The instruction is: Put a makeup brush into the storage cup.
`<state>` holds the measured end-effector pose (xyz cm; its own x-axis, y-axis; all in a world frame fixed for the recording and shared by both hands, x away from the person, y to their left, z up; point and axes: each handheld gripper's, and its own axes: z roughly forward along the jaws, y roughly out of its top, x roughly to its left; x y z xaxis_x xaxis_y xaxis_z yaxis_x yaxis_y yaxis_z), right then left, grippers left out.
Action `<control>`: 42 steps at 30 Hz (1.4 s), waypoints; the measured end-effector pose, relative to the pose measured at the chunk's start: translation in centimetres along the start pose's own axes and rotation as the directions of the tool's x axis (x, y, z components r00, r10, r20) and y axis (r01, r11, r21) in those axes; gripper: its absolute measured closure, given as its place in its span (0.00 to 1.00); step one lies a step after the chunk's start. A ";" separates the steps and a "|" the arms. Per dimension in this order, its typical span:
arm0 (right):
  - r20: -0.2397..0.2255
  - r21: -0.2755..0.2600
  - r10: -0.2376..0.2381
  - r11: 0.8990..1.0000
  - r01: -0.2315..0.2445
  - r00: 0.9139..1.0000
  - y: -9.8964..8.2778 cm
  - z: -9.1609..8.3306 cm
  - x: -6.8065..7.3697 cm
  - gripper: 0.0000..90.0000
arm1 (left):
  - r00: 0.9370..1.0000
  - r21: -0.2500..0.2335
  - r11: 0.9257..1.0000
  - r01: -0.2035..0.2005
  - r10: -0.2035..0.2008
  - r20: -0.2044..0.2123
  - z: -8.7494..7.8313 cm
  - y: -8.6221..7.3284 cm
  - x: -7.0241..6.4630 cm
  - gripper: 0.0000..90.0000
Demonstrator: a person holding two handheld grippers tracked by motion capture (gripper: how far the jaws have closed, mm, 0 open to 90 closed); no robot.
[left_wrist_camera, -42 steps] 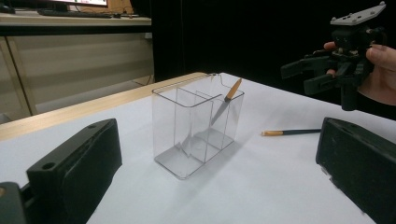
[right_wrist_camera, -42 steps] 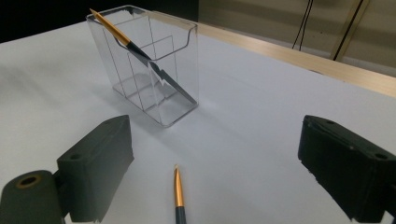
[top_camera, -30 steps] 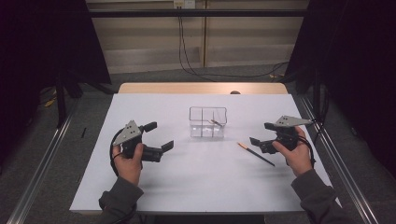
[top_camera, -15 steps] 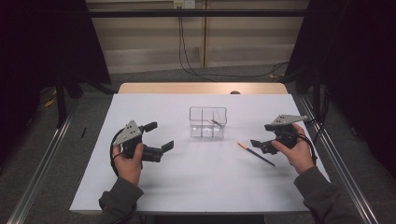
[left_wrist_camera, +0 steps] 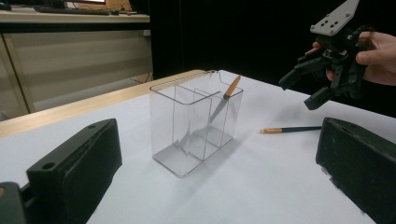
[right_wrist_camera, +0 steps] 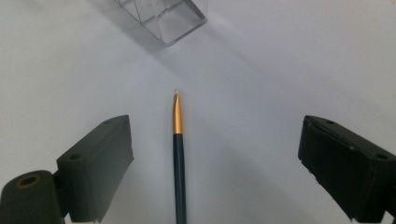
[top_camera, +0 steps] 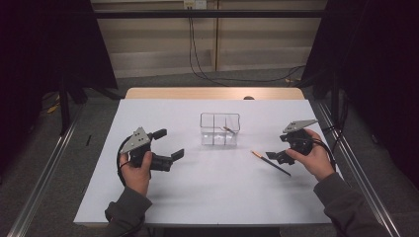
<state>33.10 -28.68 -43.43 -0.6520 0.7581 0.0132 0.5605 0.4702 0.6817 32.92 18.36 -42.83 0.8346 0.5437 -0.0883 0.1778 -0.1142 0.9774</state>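
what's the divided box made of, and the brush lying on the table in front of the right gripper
The divided box looks like clear hard plastic, perhaps acrylic: the table shows through it and its edges catch glossy highlights. The brush on the table has a dark, smooth handle, wood or plastic, I cannot tell which. Its orange-gold collar near the tip shines like metal. The right gripper is open over it.

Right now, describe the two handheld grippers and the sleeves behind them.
The left black two-jaw gripper and the right black two-jaw gripper each have blocky black jaws, a grey three-cornered plate with small holes on top, and a trailing black cable. The person wears dark grey long sleeves.
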 end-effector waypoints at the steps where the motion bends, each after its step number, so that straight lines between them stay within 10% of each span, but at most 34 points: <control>1: -0.009 0.006 -0.004 1.000 0.004 1.000 0.0 0.1 0.0 0.11 | 1.000 0.000 1.000 -0.001 0.001 -0.001 0.0 0.0 0.0 0.00; 20: -0.044 0.226 -0.058 0.972 0.067 0.997 1.2 0.8 0.3 0.11 | 1.000 0.000 1.000 -0.001 0.001 -0.001 -0.2 0.1 0.1 0.00; 42: -0.050 0.344 -0.103 0.932 0.114 0.993 2.5 2.0 0.5 0.14 | 1.000 0.003 1.000 -0.002 0.002 -0.001 -0.1 0.0 0.2 0.00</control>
<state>35.15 -26.23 -43.15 -0.7312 0.6818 -0.0204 0.6236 0.6802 0.3853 33.02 18.52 -42.82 0.8347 0.5440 -0.0862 0.1775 -0.1174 0.9771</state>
